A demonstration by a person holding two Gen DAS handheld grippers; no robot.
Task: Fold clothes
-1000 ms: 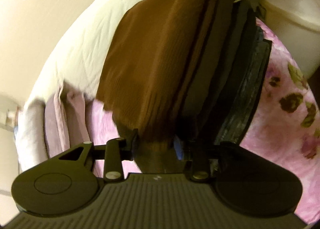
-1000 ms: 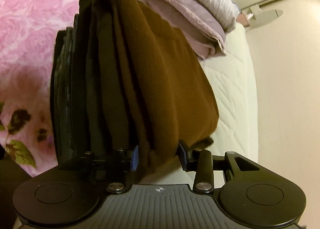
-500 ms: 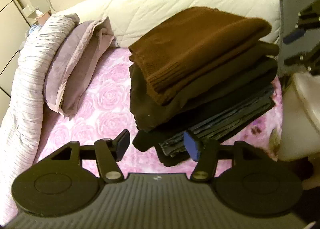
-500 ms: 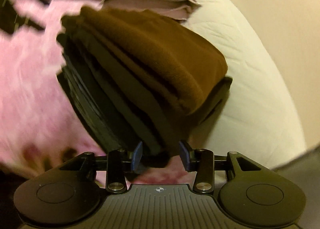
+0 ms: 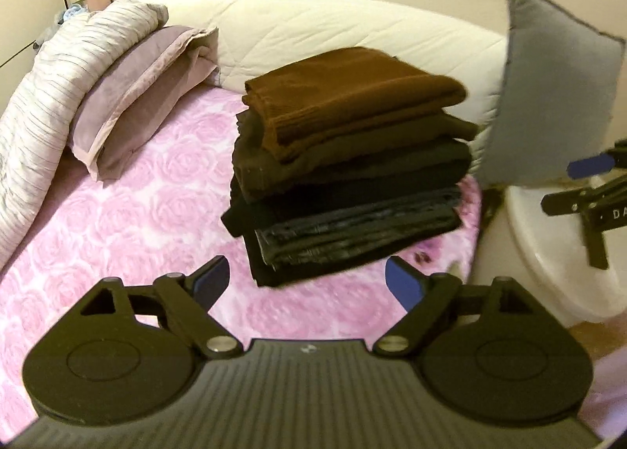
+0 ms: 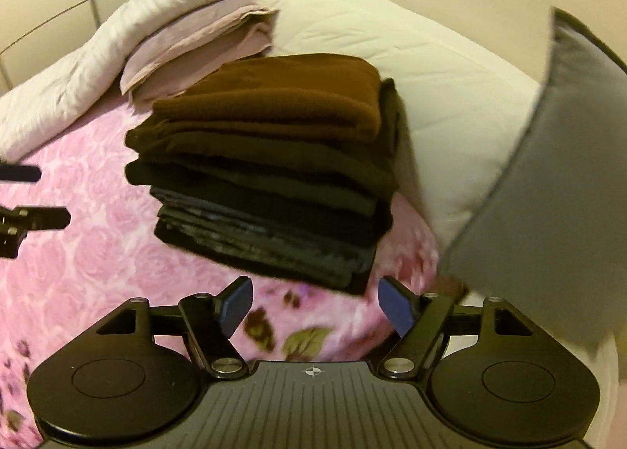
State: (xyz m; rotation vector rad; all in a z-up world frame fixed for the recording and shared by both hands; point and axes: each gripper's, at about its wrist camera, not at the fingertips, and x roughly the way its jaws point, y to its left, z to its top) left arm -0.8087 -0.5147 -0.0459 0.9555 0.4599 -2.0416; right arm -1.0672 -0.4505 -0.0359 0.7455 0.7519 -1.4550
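A stack of folded clothes (image 5: 348,170) rests on the pink rose-print bedspread (image 5: 129,237), a brown knit on top and dark garments beneath. The stack also shows in the right wrist view (image 6: 270,174). My left gripper (image 5: 307,278) is open and empty, just in front of the stack. My right gripper (image 6: 315,302) is open and empty, close to the stack's front edge. The right gripper's fingers (image 5: 588,166) show at the right edge of the left wrist view; the left gripper's fingers (image 6: 23,174) show at the left edge of the right wrist view.
A folded mauve blanket (image 5: 141,88) and striped grey duvet (image 5: 51,96) lie at the left. A cream quilted pillow (image 5: 333,25) is behind the stack. A grey cushion (image 5: 548,96) stands upright at the right, over a white object (image 5: 548,253).
Both grippers let go of the stack, opened and drew back from it. The stack now lies flat on the bedspread. Both views have swung level.
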